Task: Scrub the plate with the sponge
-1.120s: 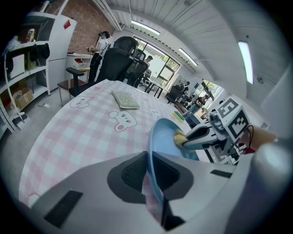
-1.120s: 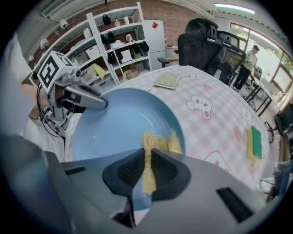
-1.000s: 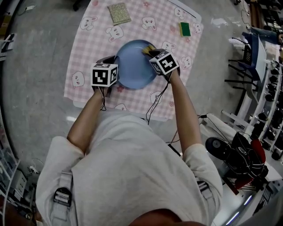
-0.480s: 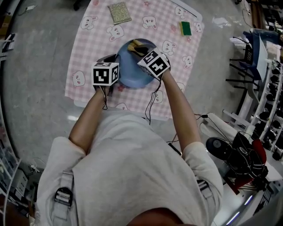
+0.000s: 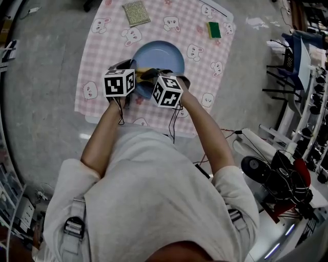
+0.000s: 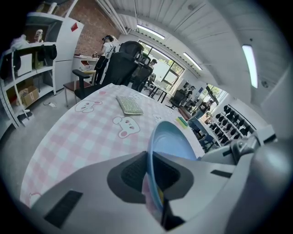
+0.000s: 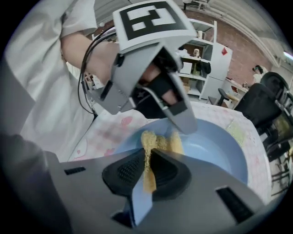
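**A:** What takes up the most room?

**B:** The person's pale shirt [image 5: 154,194] fills the lower part of the head view. Beyond it is a table under a pink checked tablecloth [image 5: 102,56] printed with little cartoon animals.

**A:** And the plate?

**B:** The blue plate [image 5: 164,53] sits around the middle of that cloth, on the half nearer the person. Its near rim is taken by the left gripper [image 6: 150,176]. I can't tell whether that edge is lifted off the cloth.

**A:** How do that gripper's jaws stand?

**B:** They are pressed onto the rim, one pad on each face of the plate. In its own view the rim runs edge-on between the pads.

**A:** The other one?

**B:** The right gripper [image 7: 147,171] is close beside the left one, over the plate's near-left part, and the two marker cubes are almost side by side. Its jaws pinch a yellow sponge [image 7: 149,146], which is squeezed thin between the pads.

**A:** Is the sponge on the plate?

**B:** Its free end lies against the plate's inner surface, just beside a finger of the left gripper.

**A:** Anything smaller?

**B:** A woven scouring pad [image 5: 136,13] lies at the cloth's far edge. A green sponge [image 5: 214,30] lies near the far right corner. Both are well apart from the plate.
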`<state>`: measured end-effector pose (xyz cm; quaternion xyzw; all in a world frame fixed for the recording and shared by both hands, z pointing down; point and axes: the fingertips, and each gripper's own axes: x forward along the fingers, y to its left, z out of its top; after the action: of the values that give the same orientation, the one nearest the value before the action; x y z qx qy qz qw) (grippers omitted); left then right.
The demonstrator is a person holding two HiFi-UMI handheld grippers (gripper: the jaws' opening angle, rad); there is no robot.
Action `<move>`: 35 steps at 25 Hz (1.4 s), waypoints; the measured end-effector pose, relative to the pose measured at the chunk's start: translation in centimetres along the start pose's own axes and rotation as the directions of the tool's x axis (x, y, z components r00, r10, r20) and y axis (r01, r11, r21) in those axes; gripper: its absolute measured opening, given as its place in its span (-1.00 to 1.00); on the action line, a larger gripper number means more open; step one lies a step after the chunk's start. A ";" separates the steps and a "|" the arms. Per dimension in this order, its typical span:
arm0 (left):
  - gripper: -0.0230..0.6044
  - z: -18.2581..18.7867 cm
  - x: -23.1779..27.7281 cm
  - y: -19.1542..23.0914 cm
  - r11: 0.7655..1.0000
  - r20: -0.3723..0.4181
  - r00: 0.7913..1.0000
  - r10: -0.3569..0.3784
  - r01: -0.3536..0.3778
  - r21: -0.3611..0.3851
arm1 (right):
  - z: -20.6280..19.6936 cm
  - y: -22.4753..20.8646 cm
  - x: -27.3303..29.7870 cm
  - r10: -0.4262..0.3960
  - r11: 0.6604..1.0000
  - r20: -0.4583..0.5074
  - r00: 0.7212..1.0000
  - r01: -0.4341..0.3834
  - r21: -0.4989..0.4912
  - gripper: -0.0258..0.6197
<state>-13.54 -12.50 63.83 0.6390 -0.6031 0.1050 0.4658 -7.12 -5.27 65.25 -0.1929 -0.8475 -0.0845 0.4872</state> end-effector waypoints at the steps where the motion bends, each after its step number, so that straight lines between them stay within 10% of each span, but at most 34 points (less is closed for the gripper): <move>1: -0.82 0.0 0.1 0.0 1.000 -0.002 1.000 0.000 0.000 0.002 | -0.2 0.8 0.2 0.015 1.000 -0.014 1.000 -0.015 -0.021 -0.79; 21: -0.84 -1.5 0.6 1.0 1.000 -0.030 1.000 0.004 -0.005 -0.016 | -11.1 4.5 -1.8 0.066 0.998 -0.256 0.964 -0.059 0.036 -0.79; 35: -0.84 -1.4 0.6 1.4 1.000 -0.045 0.999 -0.001 0.001 0.000 | -11.5 -2.8 -3.6 -0.088 0.941 -0.134 0.987 0.127 0.313 -0.79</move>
<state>-13.98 -11.62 65.65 0.6367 -0.5922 0.1194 0.4793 2.48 -12.52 68.17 -0.0592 -0.8289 0.0166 0.5559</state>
